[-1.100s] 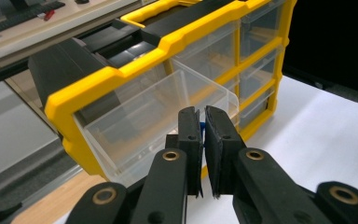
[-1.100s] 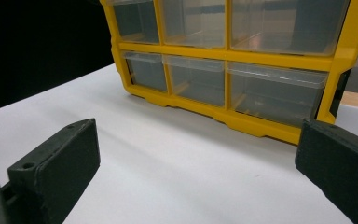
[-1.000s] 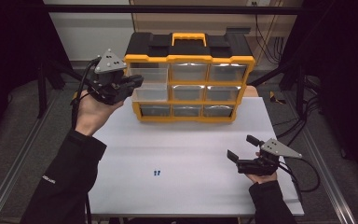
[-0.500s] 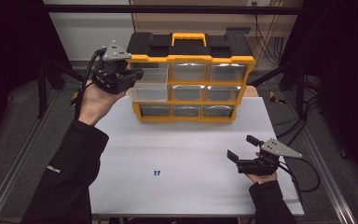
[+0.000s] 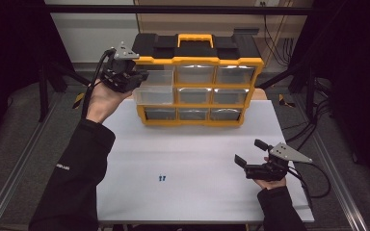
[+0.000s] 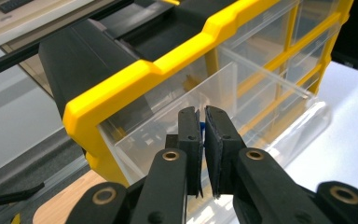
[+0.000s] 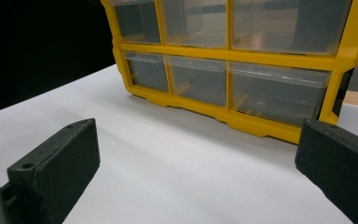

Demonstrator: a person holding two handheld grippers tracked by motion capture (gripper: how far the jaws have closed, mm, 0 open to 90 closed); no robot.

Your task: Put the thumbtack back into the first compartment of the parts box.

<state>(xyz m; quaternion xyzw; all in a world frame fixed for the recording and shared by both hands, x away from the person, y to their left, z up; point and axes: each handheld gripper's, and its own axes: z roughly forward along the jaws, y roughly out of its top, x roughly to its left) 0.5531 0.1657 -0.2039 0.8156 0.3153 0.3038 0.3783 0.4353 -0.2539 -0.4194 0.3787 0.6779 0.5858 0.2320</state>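
A small blue piece (image 6: 200,127) sits pinched between the pads of the left tongs (image 6: 201,140); only a sliver of bright blue shows in the narrow gap between the two black jaws in the left gripper view, so its shape cannot be told. The left tongs are clenched on it, held up at the top left corner of the organiser (image 5: 197,82), a yellow-framed cabinet with a black top, a yellow carrying handle and three rows of clear plastic drawers. The top-left drawer (image 5: 155,86) is pulled out toward the left hand (image 5: 107,98), and the jaw tips with the blue piece hang just over its open, transparent tray, near its outer edge. Some dim contents show through the drawer's wall, too unclear to name.

On the white desk (image 5: 202,159), two more small blue pieces (image 5: 162,177) lie close together in the open area in front of the organiser, well apart from both tongs. The right tongs (image 5: 252,153) rest low on the desk at its right side, released, with the jaws standing wide and nothing between them, facing the lower drawers of the organiser.
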